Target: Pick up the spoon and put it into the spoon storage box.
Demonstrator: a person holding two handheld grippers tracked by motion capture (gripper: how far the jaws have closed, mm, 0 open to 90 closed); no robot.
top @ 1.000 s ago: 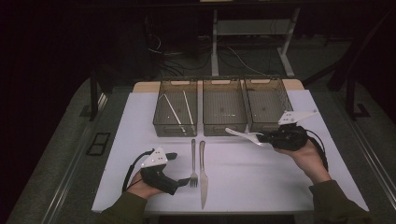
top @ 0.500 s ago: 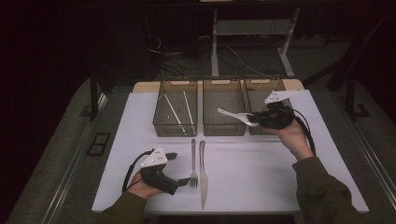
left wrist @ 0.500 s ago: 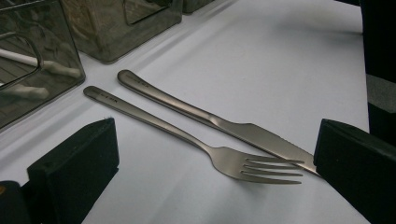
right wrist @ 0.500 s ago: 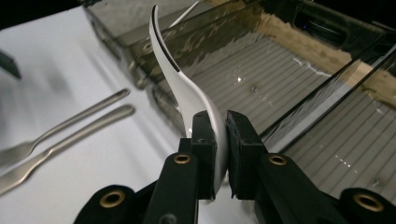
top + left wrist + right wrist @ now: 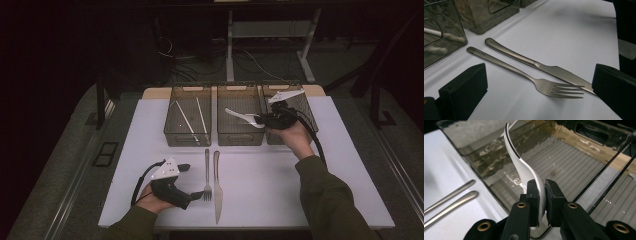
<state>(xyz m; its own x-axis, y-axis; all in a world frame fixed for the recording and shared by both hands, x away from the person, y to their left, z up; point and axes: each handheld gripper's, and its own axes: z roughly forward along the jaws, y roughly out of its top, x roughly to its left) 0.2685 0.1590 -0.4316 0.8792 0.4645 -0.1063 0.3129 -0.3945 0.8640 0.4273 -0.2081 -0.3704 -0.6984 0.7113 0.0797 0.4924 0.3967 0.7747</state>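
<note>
My right gripper (image 5: 260,120) (image 5: 542,195) is shut on a white spoon (image 5: 240,116) (image 5: 520,162), gripping it by one end. The spoon juts to the left, held above the middle bin (image 5: 241,142) of three clear bins. My left gripper (image 5: 191,181) (image 5: 540,75) rests on the white mat near the front left, open, its jaws wide apart. A metal fork (image 5: 207,172) (image 5: 524,75) and a metal knife (image 5: 217,182) (image 5: 536,65) lie side by side just right of it, the fork's tines between the jaws without touching them.
The left bin (image 5: 187,140) holds two pale chopsticks (image 5: 192,115). The right bin (image 5: 306,112) sits under my right hand. The white mat (image 5: 350,175) covers the table, and dark floor and table legs lie beyond the far edge.
My right hand has carried the white spoon away from me and to the left, from the mat in front of the right bin to above the bins. The left hand has stayed put.
</note>
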